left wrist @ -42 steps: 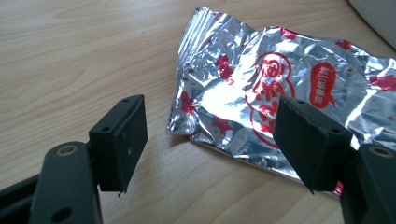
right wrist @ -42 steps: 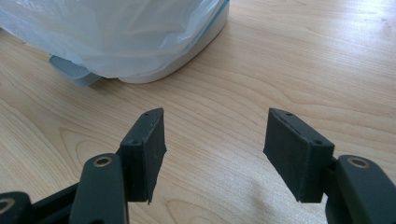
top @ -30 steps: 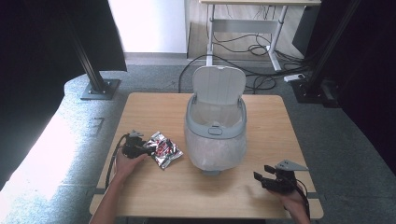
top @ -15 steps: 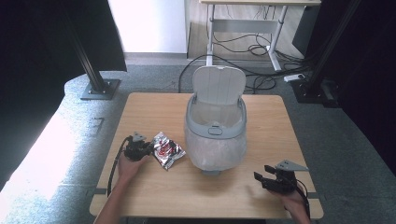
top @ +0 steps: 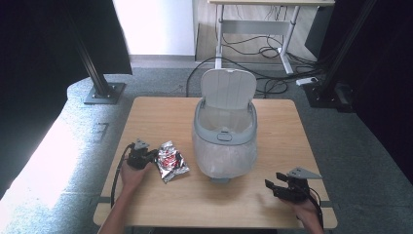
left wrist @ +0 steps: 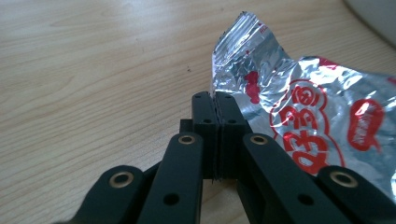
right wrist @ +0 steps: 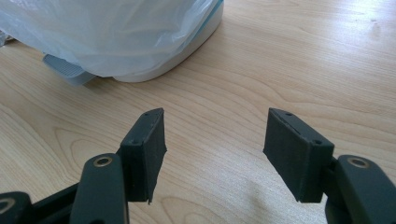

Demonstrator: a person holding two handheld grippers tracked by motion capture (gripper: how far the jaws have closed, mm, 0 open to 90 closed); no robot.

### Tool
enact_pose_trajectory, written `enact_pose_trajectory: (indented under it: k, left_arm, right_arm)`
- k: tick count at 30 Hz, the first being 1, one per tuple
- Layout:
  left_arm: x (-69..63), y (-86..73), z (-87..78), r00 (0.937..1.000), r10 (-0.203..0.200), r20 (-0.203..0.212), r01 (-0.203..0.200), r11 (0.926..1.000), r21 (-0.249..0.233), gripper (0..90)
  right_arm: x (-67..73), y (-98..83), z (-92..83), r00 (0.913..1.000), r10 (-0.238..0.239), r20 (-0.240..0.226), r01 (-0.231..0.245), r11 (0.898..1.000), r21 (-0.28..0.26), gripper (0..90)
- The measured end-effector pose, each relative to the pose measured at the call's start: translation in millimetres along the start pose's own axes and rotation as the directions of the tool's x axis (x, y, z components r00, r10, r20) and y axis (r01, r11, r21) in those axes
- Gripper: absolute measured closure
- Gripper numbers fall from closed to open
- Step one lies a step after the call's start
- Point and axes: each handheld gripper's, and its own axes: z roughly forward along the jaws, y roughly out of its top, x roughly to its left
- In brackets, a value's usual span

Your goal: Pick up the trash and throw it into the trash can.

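- The left gripper [top: 146,157] has slid a little toward the person's side of the desk since a second ago, and the crinkly silver snack wrapper with red print [top: 171,161] has come along with it.
- That tells me the wrapper is really caught now — the next job, I think, is to lift it up and drop it into the grey bin with the open lid and clear plastic bag [top: 225,127].
- In the left gripper view the black fingers [left wrist: 205,122] are pressed tight together on the wrapper's [left wrist: 299,116] edge.
- The wrapper lies flat on the wooden desk [top: 160,117], just left of the bin.
- Its long side runs slanted, from the fingers toward the front of the desk and the bin (one pointy corner sticks up past the fingers).
- The right gripper [top: 280,185] rests near the front right — its fingers [right wrist: 148,140] are spread wide with nothing between them.
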Motion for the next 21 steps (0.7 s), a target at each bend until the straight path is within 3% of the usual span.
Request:
enact_pose_trajectory:
  k: [5,10,13,17,18,21]
  left_arm:
    - [2.4,4.2,-18.4,0.9984,-0.041,0.038,0.043,0.9976,-0.054,89.4]
    - [5.4,5.6,-32.0,0.9959,-0.061,0.066,0.066,0.9951,-0.074,89.4]
    - [5.0,5.1,-36.0,0.9959,-0.058,0.07,0.063,0.9952,-0.075,89.4]
    - [-1.0,4.9,-43.6,0.9974,-0.024,0.068,0.03,0.9967,-0.076,89.4]
    - [-4.8,4.5,-48.1,0.9975,-0.001,0.071,0.006,0.9975,-0.07,89.4]
    - [-7.7,3.6,-53.1,0.9969,0.003,0.079,0.003,0.9974,-0.072,89.4]
  right_arm:
    - [-0.7,-0.1,0.3,1.0,0.004,0.004,-0.004,1.0,0.003,38.3]
    - [0.0,-0.1,0.8,1.0,0.001,0.003,-0.001,1.0,0.008,38.3]
    - [-0.4,-0.1,1.4,1.0,-0.001,0.003,0.0,1.0,0.009,38.3]
    - [-1.7,-0.2,2.0,1.0,0.0,0.003,0.0,1.0,0.011,38.4]
    - [-2.0,-0.1,1.9,1.0,0.001,0.002,-0.001,1.0,0.01,38.4]
    - [-3.0,0.5,1.8,1.0,0.006,0.0,-0.006,1.0,0.007,38.4]
